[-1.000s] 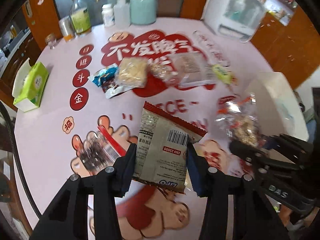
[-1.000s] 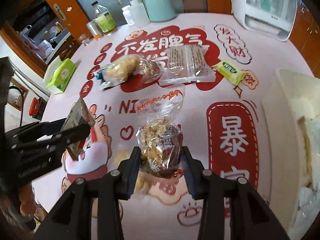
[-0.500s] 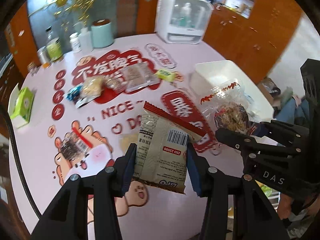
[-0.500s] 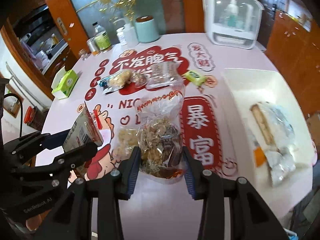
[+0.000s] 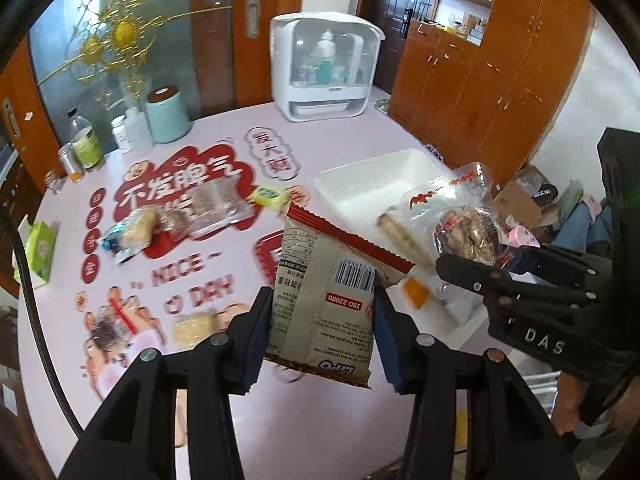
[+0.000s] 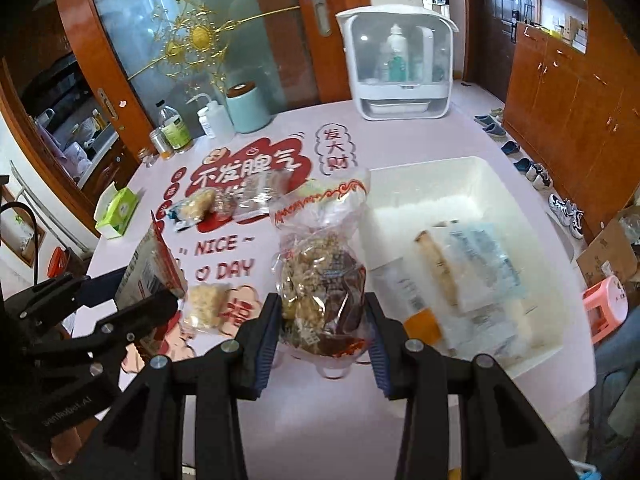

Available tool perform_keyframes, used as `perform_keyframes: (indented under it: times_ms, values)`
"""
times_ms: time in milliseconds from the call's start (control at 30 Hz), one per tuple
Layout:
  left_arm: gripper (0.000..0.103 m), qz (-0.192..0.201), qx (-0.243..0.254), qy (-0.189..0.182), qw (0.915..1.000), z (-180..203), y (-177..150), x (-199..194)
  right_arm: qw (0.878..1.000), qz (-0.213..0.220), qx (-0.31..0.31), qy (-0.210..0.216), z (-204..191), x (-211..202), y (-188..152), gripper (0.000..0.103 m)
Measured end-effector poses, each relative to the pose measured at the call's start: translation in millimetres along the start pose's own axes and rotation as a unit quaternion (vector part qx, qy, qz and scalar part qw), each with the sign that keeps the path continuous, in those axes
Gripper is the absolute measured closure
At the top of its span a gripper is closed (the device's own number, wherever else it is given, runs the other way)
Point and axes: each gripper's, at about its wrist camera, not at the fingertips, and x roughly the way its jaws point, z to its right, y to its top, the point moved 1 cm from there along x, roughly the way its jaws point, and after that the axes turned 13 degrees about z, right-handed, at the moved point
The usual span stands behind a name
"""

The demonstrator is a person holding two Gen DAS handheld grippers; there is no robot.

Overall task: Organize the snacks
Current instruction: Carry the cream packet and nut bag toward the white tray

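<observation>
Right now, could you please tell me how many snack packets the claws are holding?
2: a beige barcoded packet in the left claw, a clear bag of mixed snacks in the right claw.

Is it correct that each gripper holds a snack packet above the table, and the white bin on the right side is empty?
Not quite: the white bin is not empty. The right wrist view shows several packets lying in it. The rest holds: the left gripper holds a beige packet and the right gripper a clear bag above the table.
</observation>
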Motion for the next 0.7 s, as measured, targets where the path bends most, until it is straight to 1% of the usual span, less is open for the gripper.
perform_keyframes:
  times_ms: [67,200,300,467,567,700]
  values:
    - [0.057,0.000,-0.001,0.008,1.0000,21,5,11,1.000,0.002,-0.012,-0.003,22,-3,3,0.062]
    - [0.057,-0.001,-0.014,0.016,0.9998,61,12,32,1.000,-0.004,-0.016,-0.003,68,-3,5,0.062]
    - [0.057,-0.011,-0.028,0.025,0.9992,82,13,47,1.000,-0.015,-0.019,-0.011,100,0,6,0.062]
    - [0.057,-0.030,-0.037,0.040,0.9981,106,12,68,1.000,-0.014,-0.022,-0.014,137,-6,7,0.062]
    - [0.057,-0.037,-0.041,0.054,0.9970,114,16,81,0.999,-0.024,-0.016,-0.015,155,-2,4,0.062]
    - [0.056,-0.046,-0.045,0.065,0.9958,121,21,95,0.999,-0.037,-0.012,-0.006,165,4,1,0.062]
